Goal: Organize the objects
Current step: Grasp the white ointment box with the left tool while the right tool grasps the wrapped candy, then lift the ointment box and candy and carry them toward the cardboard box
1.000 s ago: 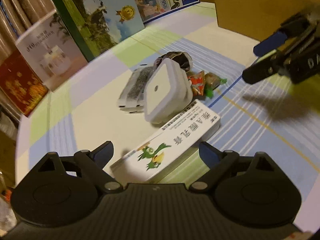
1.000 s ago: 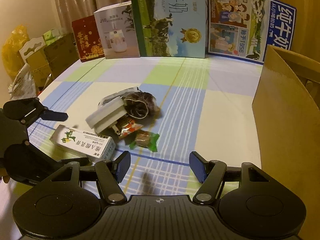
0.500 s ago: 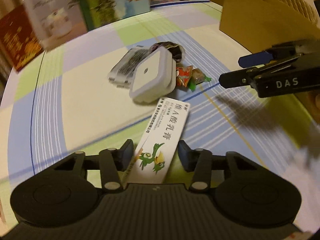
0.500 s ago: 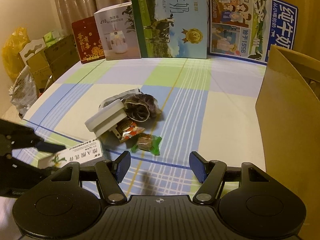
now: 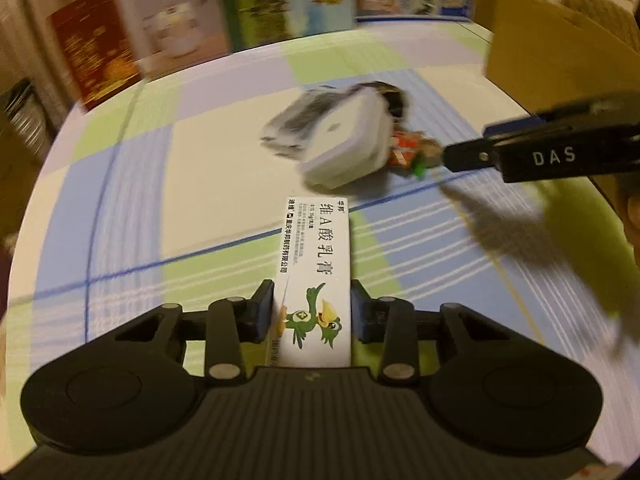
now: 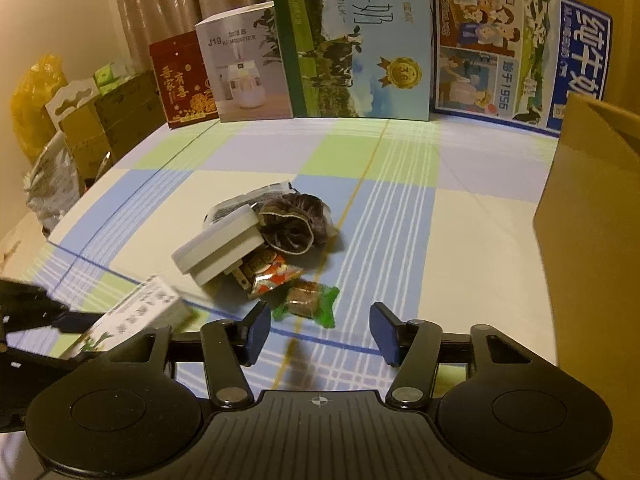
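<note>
My left gripper (image 5: 312, 314) is shut on a white ointment box with a green bird (image 5: 316, 264) and holds it lifted above the checked tablecloth; the box also shows at the lower left in the right wrist view (image 6: 140, 316). A pile lies ahead: a white plug adapter (image 6: 218, 250), a dark scrunchie (image 6: 294, 224), a grey packet (image 6: 240, 204), a red snack wrapper (image 6: 274, 276) and a green-wrapped candy (image 6: 306, 300). My right gripper (image 6: 318, 332) is open and empty, just short of the green candy. Its finger also shows in the left wrist view (image 5: 520, 152).
A brown paper bag (image 6: 592, 240) stands at the right. Milk cartons (image 6: 356, 40), a humidifier box (image 6: 244, 68) and a red box (image 6: 180, 80) line the table's far edge. Clutter lies off the table's left edge (image 6: 52, 128).
My left gripper closed on the ointment box, turned it lengthwise and lifted it off the table. My right gripper stayed open and barely moved.
</note>
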`<act>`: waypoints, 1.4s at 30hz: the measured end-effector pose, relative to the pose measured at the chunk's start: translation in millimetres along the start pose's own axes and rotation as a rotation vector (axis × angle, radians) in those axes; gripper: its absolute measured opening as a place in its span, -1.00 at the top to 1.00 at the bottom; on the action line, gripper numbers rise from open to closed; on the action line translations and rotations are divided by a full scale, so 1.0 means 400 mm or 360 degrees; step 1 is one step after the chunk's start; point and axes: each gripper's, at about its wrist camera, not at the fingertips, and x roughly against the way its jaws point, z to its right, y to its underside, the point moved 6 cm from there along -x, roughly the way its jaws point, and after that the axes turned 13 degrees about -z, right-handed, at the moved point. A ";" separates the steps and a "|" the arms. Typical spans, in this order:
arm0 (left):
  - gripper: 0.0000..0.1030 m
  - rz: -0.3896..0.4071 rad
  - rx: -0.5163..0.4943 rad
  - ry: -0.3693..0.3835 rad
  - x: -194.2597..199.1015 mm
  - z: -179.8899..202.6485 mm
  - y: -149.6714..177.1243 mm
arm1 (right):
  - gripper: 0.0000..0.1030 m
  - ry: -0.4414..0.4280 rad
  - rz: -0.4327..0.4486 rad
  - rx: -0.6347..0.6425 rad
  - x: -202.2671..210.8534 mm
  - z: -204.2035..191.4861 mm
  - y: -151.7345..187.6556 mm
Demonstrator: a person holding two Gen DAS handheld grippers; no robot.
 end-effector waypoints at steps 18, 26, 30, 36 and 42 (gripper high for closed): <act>0.34 0.0081 0.0094 0.0003 -0.018 -0.021 -0.013 | 0.54 0.0133 -0.0009 0.0102 -0.076 -0.036 -0.015; 0.35 0.0079 0.0133 0.0053 -0.027 -0.027 -0.015 | 0.59 0.0059 -0.0085 0.0067 -0.037 -0.053 0.011; 0.36 0.0052 0.0110 0.0070 -0.012 -0.010 0.005 | 0.59 0.0054 -0.0149 0.0112 -0.016 -0.073 0.045; 0.36 0.0017 0.0057 0.0116 0.024 0.038 0.060 | 0.59 0.0041 -0.0229 0.0152 0.026 -0.080 0.111; 0.35 0.0006 0.0012 0.0127 0.056 0.083 0.116 | 0.59 0.0015 -0.0338 0.0071 0.076 -0.071 0.190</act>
